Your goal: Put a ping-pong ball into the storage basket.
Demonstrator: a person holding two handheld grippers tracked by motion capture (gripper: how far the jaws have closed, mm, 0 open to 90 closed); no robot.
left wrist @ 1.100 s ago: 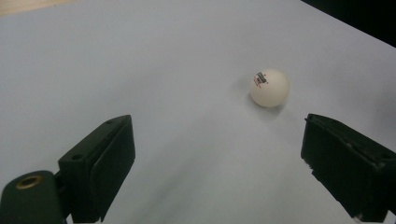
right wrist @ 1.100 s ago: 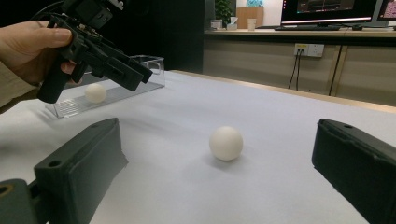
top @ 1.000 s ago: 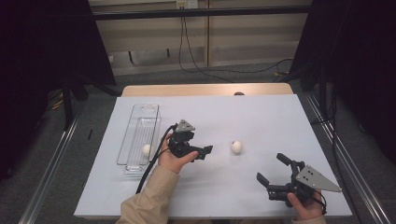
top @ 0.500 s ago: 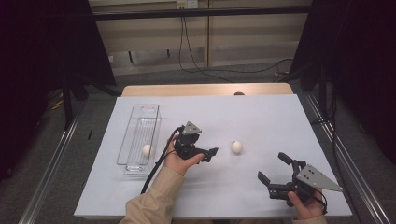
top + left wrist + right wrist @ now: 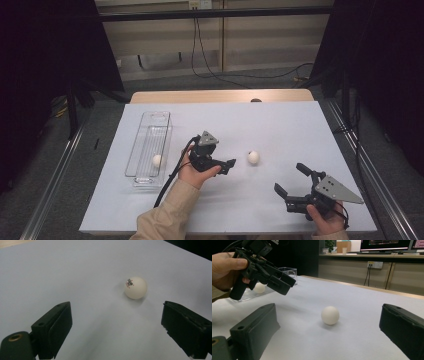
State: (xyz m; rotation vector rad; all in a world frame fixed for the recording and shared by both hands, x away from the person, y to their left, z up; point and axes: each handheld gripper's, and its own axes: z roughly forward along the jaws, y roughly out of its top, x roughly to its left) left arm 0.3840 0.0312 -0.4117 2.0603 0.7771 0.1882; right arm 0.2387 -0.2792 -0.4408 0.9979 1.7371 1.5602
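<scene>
Lying at the centre of the high view, a white ball [image 5: 253, 157] is being approached by the left gripper [image 5: 227, 165], held just to its left, while the right gripper [image 5: 290, 181] is being held at lower right, jaws wide. A second ball [image 5: 158, 160] is sitting in the clear tray [image 5: 142, 176] on the worktop [image 5: 300, 125].

Between wide jaws, the ball [image 5: 135, 287] is being framed at upper right of the left gripper view.

Centred in the right gripper view, the ball [image 5: 330, 315] is being flanked by spread jaws, the left gripper [image 5: 284, 282] at upper left.
</scene>
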